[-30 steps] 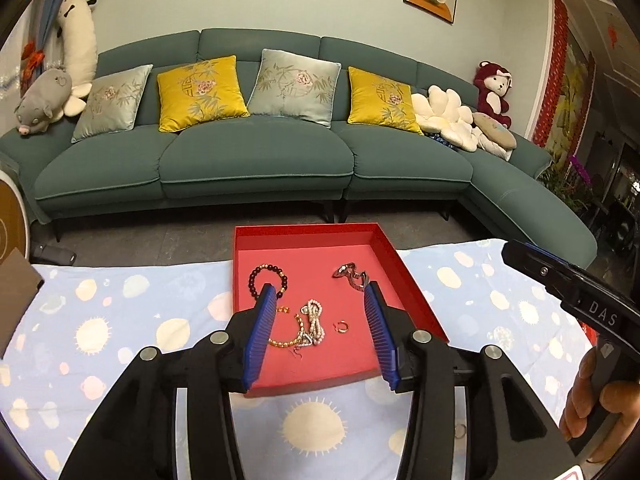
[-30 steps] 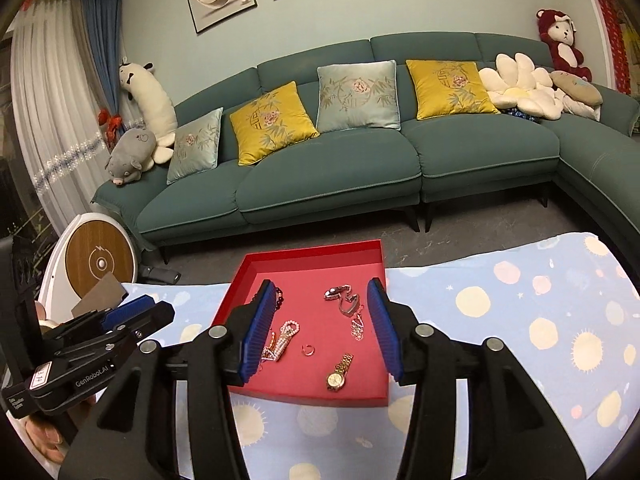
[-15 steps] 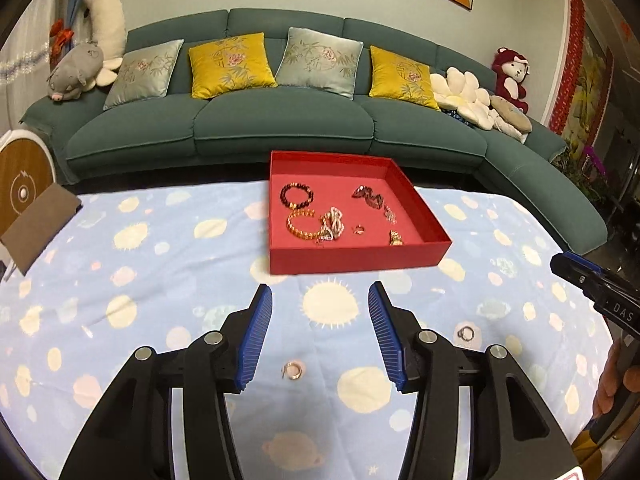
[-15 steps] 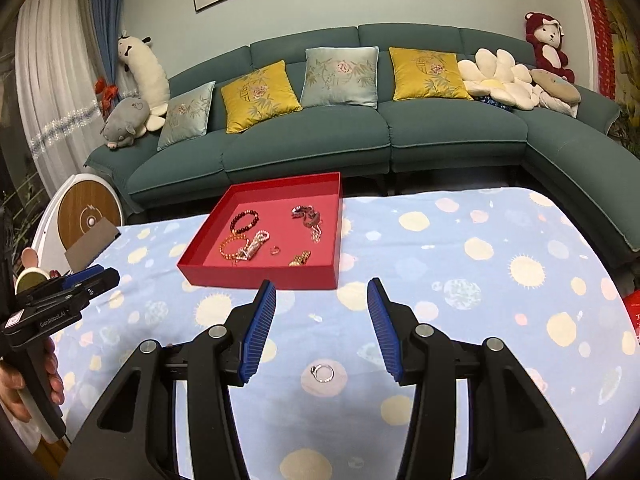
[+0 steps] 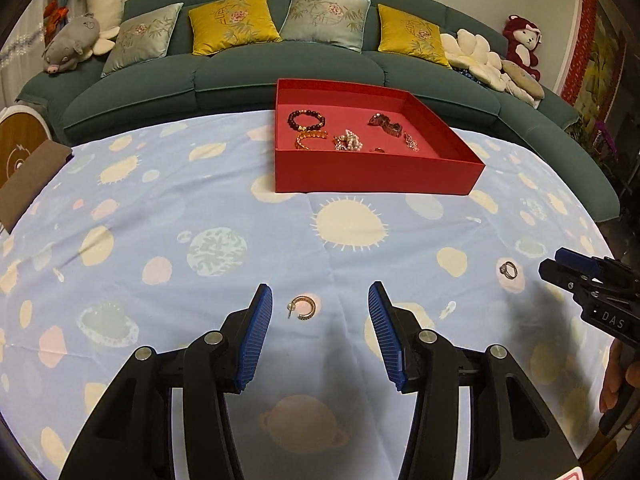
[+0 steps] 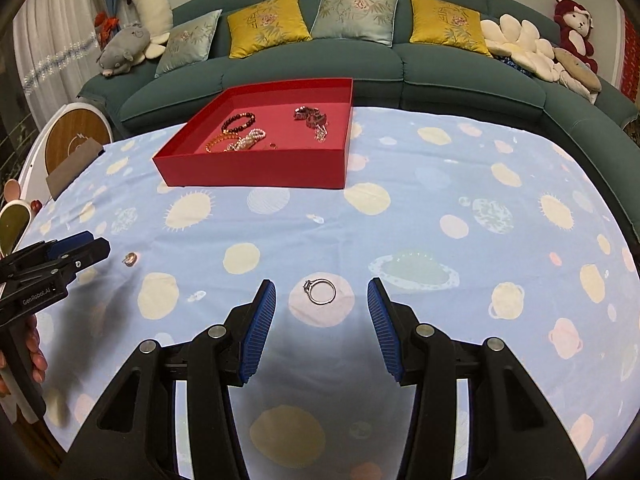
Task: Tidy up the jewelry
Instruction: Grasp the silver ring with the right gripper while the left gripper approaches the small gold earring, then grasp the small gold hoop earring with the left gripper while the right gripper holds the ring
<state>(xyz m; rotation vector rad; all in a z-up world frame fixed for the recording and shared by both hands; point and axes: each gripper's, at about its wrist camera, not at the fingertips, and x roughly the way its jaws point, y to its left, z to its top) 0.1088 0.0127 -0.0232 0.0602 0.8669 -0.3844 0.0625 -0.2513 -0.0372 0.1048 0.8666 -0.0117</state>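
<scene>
A red tray (image 5: pixel 376 172) at the far side of the table holds several bracelets and small pieces; it also shows in the right wrist view (image 6: pixel 256 170). A gold hoop earring (image 5: pixel 303 307) lies on the cloth between the open fingers of my left gripper (image 5: pixel 320 304), nearer the left finger. A silver ring (image 6: pixel 321 291) lies between the open fingers of my right gripper (image 6: pixel 322 294). In the left wrist view the ring (image 5: pixel 508 270) lies just before the right gripper (image 5: pixel 588 276). In the right wrist view the earring (image 6: pixel 130 258) lies beside the left gripper (image 6: pixel 68 256). Both grippers are empty.
The table carries a blue cloth (image 5: pixel 200 220) with sun and planet prints. A teal sofa (image 5: pixel 280 68) with cushions and soft toys stands behind it. A brown card (image 5: pixel 28 176) lies at the far left edge, by a round wooden disc (image 6: pixel 76 144).
Both grippers have pulled back from over the red tray and come down low over the cloth. The earring and the ring now lie between their fingers.
</scene>
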